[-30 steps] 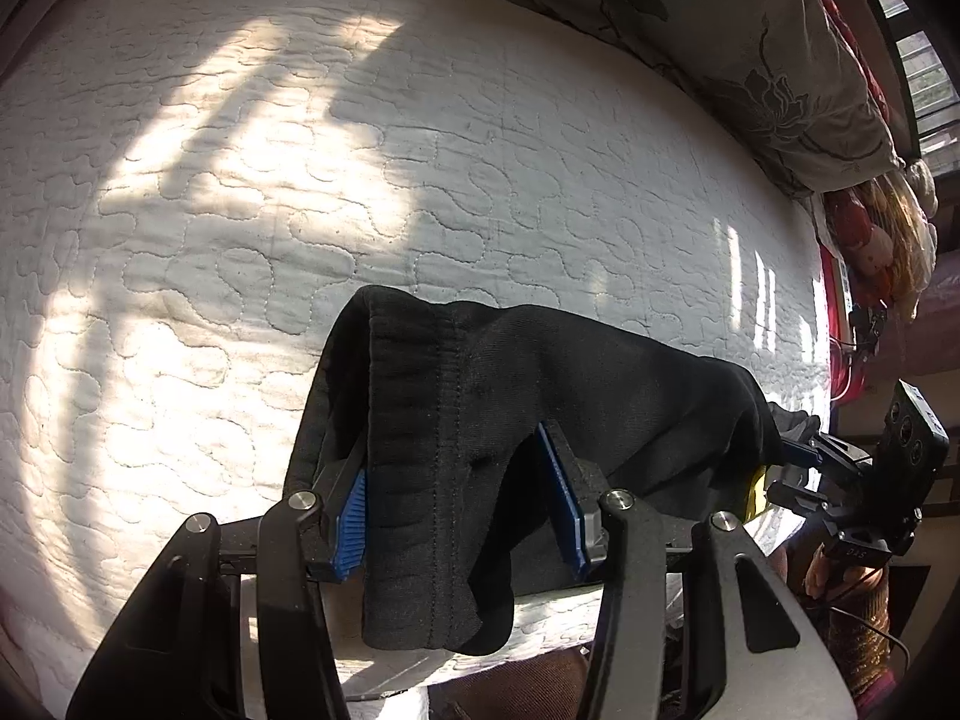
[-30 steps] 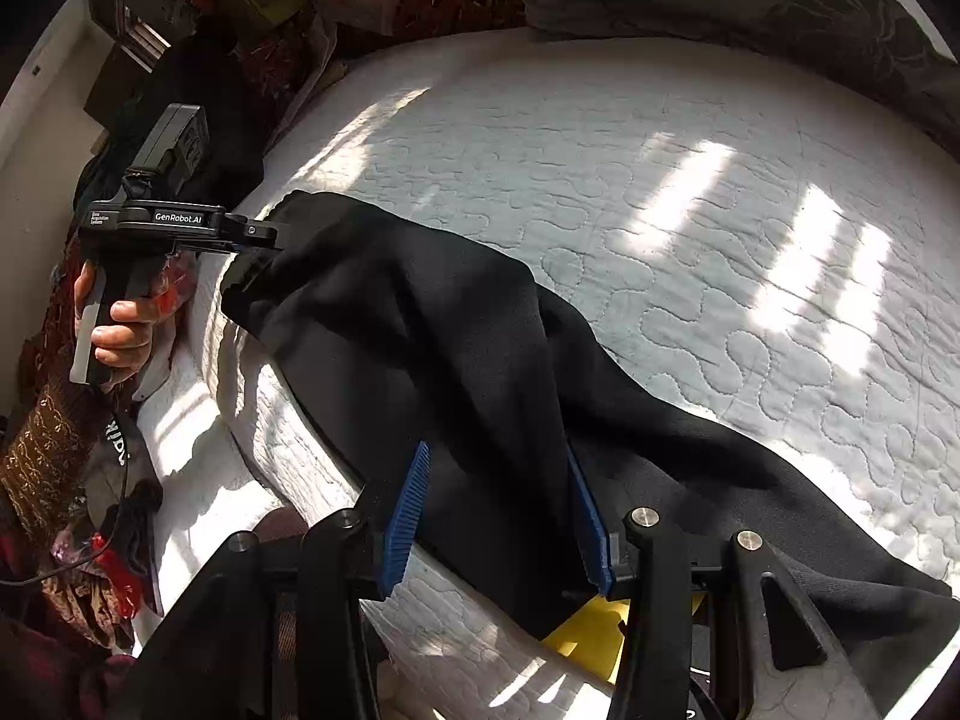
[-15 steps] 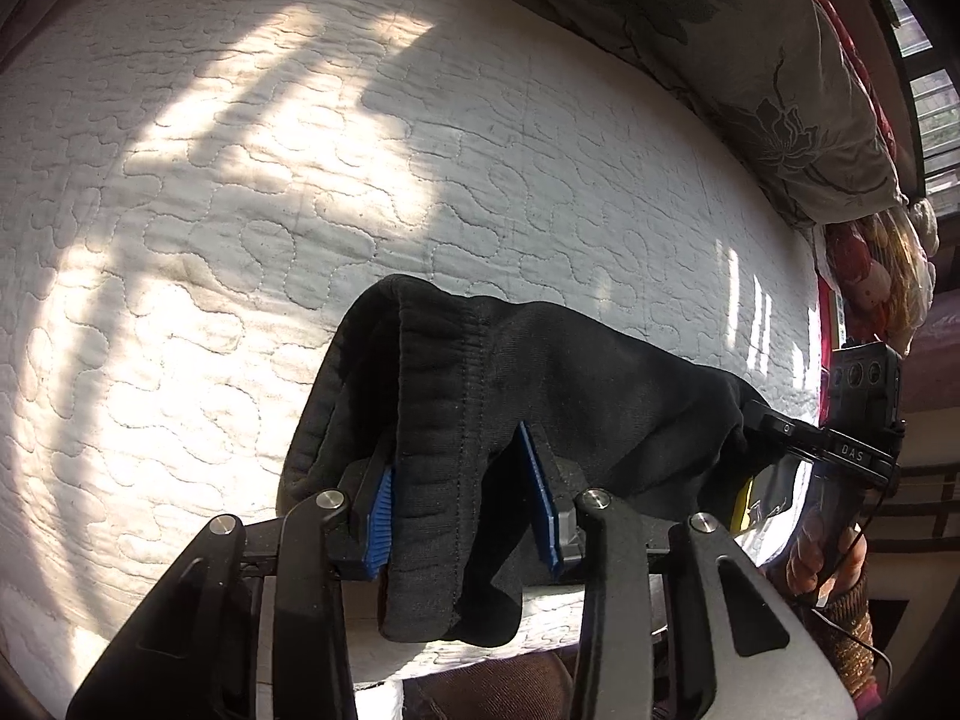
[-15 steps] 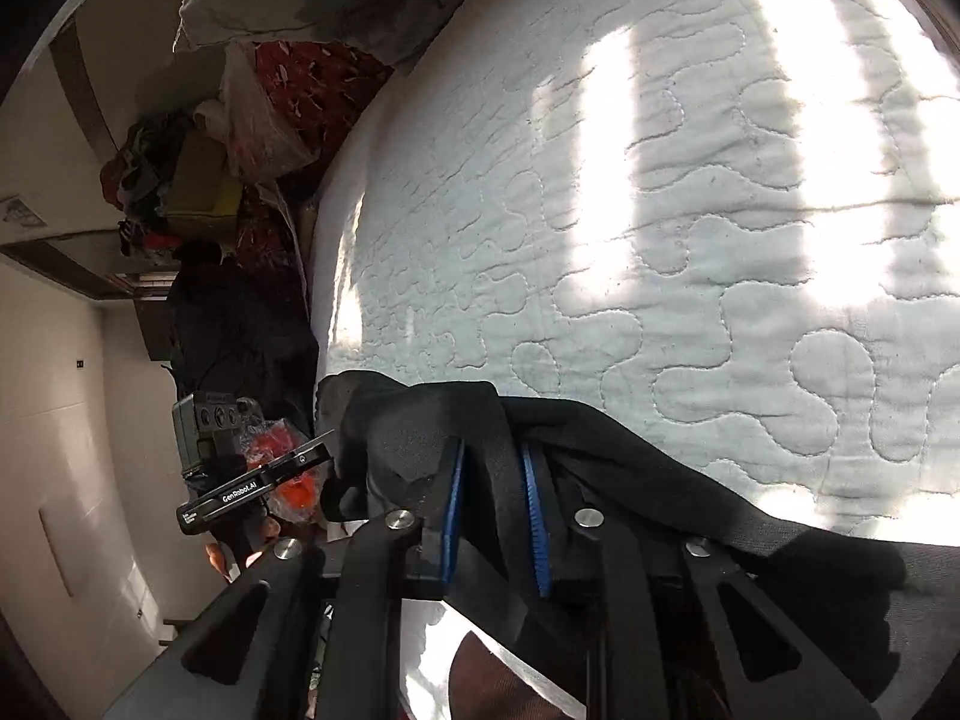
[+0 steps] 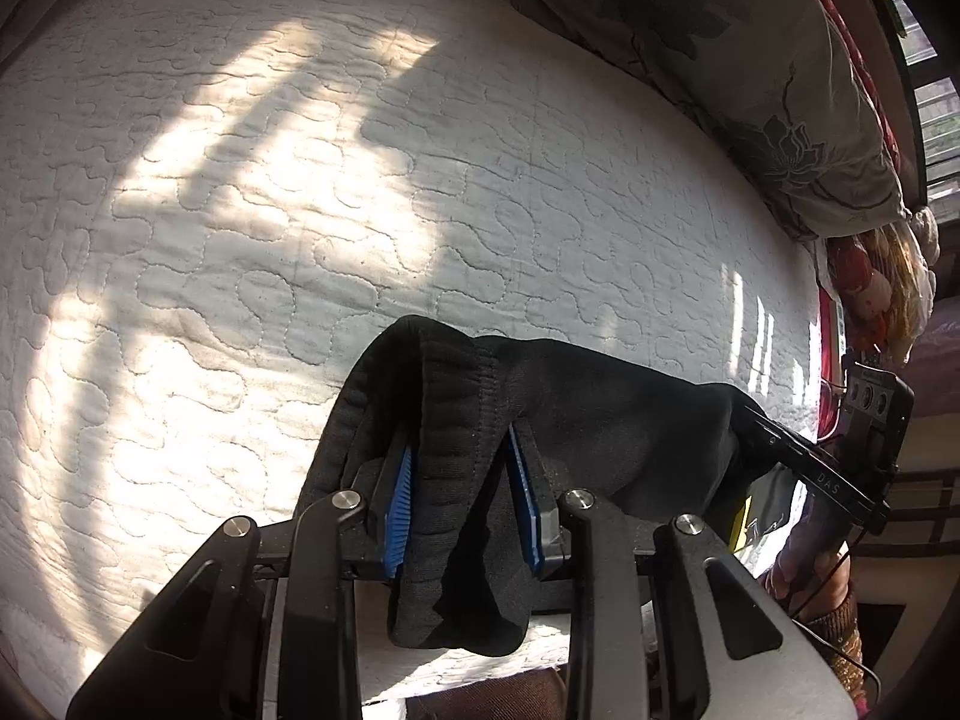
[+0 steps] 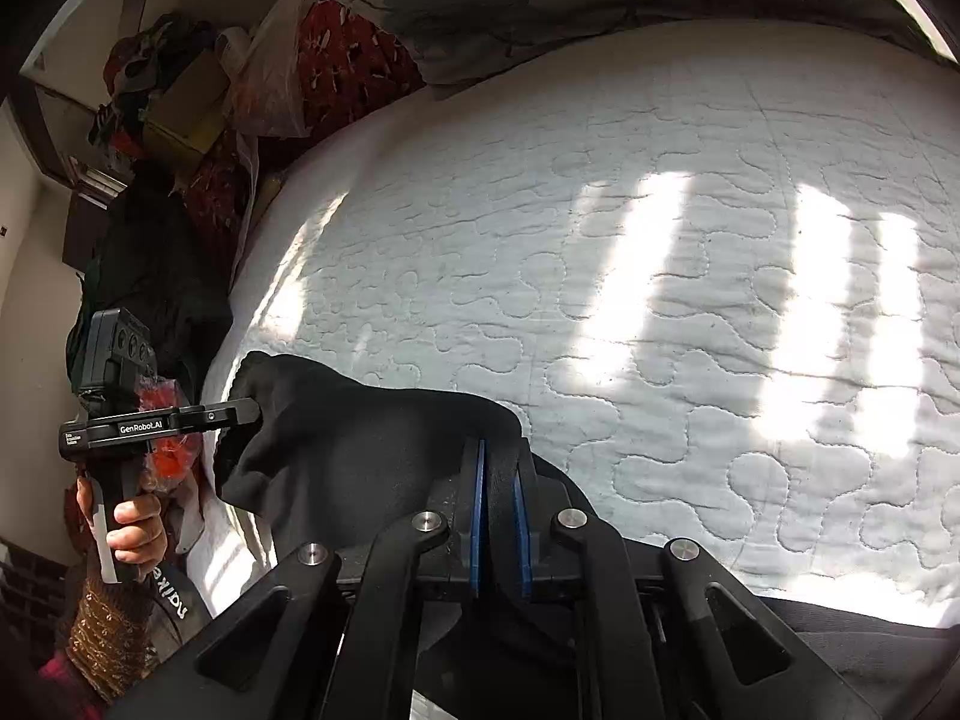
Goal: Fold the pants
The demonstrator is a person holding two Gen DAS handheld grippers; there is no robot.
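There was one pair of black pants and two grippers. The left gripper had its blue-padded jaws closed on the ribbed waistband, which bunched between them and hung down below the pads. The right gripper had its jaws pinched almost together on a fold of the same black fabric, which spread away to the left of the jaws. In the right wrist view the left gripper showed to the far left of the jaws, held in one hand with a patterned knit cuff. The pants lay stretched between the two grippers along the near edge of the bed.

Ahead of both sets of jaws spread one white quilted bedspread, barred with sunlight. One grey floral pillow lay beyond it, to the right of the left jaws. A heap of red-patterned cloth and bags sat off to the upper left of the right jaws.
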